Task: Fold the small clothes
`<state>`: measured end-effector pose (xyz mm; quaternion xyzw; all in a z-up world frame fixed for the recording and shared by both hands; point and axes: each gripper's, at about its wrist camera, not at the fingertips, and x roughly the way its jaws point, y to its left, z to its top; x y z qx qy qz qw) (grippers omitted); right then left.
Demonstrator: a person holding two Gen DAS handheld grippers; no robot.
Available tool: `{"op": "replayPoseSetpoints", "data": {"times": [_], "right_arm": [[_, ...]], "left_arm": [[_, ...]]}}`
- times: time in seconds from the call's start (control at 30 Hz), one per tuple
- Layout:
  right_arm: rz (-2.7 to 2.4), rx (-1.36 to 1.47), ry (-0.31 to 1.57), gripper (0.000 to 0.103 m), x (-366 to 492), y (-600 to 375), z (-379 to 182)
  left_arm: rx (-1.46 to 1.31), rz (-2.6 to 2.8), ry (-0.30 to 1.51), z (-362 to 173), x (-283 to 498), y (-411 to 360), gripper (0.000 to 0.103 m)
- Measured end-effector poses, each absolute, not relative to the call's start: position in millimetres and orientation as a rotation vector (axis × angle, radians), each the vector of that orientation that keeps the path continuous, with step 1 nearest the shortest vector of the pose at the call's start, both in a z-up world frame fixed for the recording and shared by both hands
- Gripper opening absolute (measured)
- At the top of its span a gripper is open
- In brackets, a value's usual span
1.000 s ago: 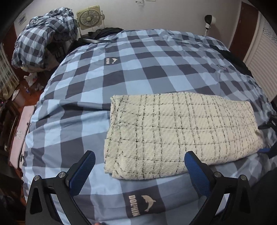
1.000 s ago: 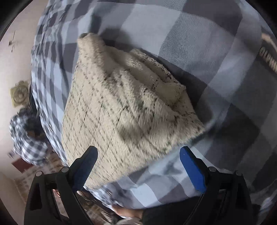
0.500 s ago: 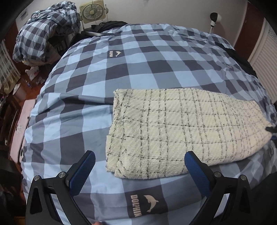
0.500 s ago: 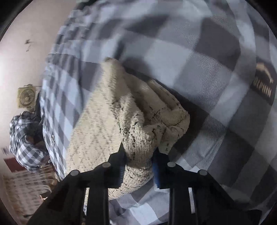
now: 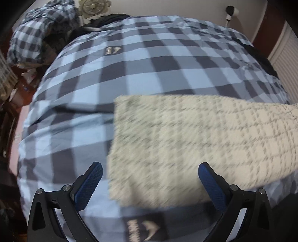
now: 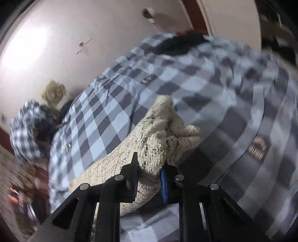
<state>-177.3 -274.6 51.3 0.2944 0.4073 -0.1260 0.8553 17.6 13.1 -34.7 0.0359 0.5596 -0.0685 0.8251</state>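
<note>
A cream knitted garment with thin black check lines lies folded in a long band on the blue and grey checked bedcover. My left gripper hangs open above the garment's near left end, which lies under the gap between the blue pads without touching them. In the right wrist view my right gripper is closing its jaws and pinches the bunched right end of the garment, lifted off the bedcover.
A heap of checked bedding and a small fan stand at the far left by the wall. A dark garment lies at the bed's far right edge. Clutter sits on the floor left of the bed.
The right gripper closed on the garment's right end and raised it, tilting upward. The left gripper moved forward and down, nearer the garment's left end, still open.
</note>
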Motion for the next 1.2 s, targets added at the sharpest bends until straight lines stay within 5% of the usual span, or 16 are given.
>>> {"op": "replayPoseSetpoints", "data": {"times": [0.27,0.57,0.77,0.97,1.1,1.2], "right_arm": [[-0.212,0.258,0.770,0.015,-155,-203,100],[0.004,-0.073,0.683,0.016,-118,-57,120],[0.205,-0.054,0.835,0.017,-79,28,56],[0.416,-0.126,1.044,0.018,-57,94,-66],[0.585,0.027,1.128,0.030,-55,70,-75],[0.726,0.383,1.122,0.072,-71,7,-33]], "left_arm": [[0.389,-0.144,1.277,-108,41,-63,0.103],[0.031,-0.076,1.266,-38,61,51,0.103],[-0.104,0.263,1.095,20,49,184,0.103],[-0.233,0.292,1.071,26,35,219,0.103],[-0.281,0.243,1.068,24,37,210,0.103],[-0.250,0.227,1.061,26,45,195,0.103]]}}
